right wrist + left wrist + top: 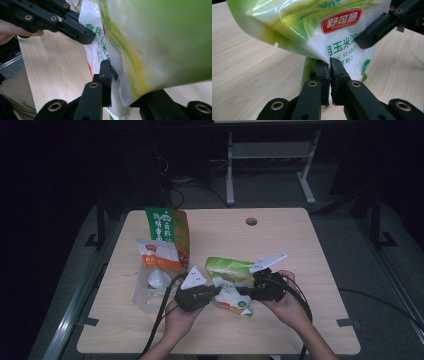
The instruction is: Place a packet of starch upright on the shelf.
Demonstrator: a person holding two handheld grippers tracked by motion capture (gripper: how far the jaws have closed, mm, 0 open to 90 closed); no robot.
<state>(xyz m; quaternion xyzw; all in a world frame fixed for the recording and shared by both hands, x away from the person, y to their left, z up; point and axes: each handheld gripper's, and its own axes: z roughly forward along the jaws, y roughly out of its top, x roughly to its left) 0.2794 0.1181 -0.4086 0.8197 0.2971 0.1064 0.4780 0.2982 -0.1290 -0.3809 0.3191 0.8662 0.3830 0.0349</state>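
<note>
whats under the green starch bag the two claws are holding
Under the green starch bag, bare wooden table shows around it in both claw views. The left claw pinches its lower edge. The patch of table directly below the bag is covered, so anything there cannot be seen.

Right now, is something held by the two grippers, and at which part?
Yes. Both hold the green and white plastic starch bag: the left gripper pinches one side edge, and the right gripper has the opposite edge between its jaws.
</note>
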